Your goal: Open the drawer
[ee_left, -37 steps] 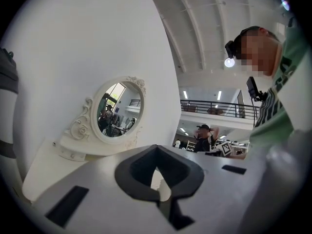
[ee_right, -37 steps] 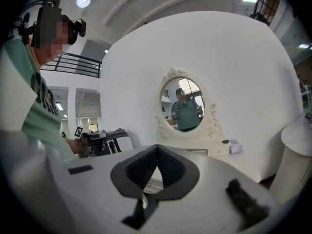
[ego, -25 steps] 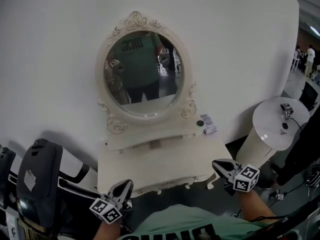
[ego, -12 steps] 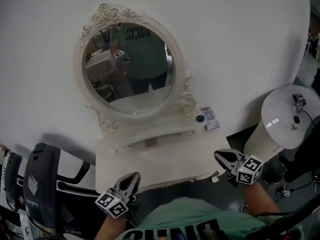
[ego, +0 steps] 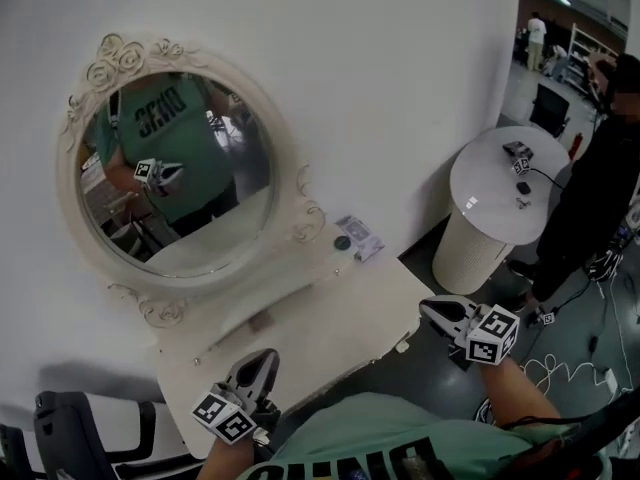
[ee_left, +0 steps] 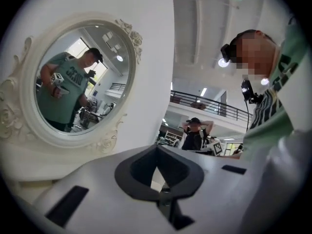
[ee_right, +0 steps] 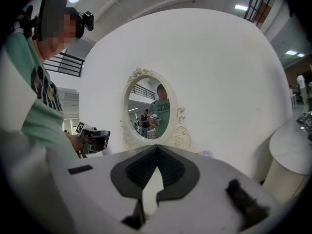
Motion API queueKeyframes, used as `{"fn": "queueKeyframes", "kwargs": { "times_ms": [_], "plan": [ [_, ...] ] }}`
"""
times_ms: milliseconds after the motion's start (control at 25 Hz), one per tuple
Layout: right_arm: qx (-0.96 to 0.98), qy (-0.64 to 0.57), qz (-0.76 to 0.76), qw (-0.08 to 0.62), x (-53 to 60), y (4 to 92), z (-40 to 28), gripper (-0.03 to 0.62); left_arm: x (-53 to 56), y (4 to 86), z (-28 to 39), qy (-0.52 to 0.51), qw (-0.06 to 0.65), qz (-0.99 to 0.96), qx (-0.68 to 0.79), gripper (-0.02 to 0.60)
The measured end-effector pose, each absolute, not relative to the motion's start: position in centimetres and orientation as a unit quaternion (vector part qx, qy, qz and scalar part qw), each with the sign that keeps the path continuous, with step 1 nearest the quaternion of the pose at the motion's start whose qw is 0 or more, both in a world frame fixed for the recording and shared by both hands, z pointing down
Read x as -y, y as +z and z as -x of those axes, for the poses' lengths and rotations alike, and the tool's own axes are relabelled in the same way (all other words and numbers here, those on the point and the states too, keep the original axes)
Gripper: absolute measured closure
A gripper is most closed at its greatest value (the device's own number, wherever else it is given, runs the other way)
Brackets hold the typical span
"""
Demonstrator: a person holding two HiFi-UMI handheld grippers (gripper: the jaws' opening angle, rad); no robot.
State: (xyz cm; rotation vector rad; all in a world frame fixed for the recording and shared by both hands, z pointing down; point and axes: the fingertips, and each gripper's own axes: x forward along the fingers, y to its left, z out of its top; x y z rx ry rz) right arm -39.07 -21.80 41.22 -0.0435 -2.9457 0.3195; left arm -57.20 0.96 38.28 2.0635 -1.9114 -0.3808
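The left gripper [ego: 262, 360] hovers at the front edge of the white dressing table [ego: 330, 343], jaws pressed together on nothing. The right gripper [ego: 432, 309], likewise closed and empty, hangs off the table's right corner. The drawer [ego: 258, 320] sits closed at twelve o'clock from the left gripper, apart from both. The oval mirror [ego: 175, 173] rises at eleven o'clock. A round white stand [ego: 500, 183] is at one o'clock from the right gripper.
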Motion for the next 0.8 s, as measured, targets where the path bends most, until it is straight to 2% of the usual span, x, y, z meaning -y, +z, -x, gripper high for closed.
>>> {"fn": "queueKeyframes", "kwargs": {
  "times_ms": [200,400,800],
  "plan": [
    [0.981,0.129,-0.116,0.083,19.7,40.5,35.4,0.588,1.3,38.7,58.3,-0.122,0.165,-0.802,0.561,0.574],
    [0.970,0.133,-0.177,0.100,16.9,40.9,33.0,0.588,2.7,39.8,58.0,-0.113,0.176,-0.837,0.506,0.574],
    [0.950,0.140,-0.267,0.080,15.7,40.6,20.5,0.588,7.1,41.1,46.8,-0.107,0.210,-0.879,0.414,0.574]
  ]
}}
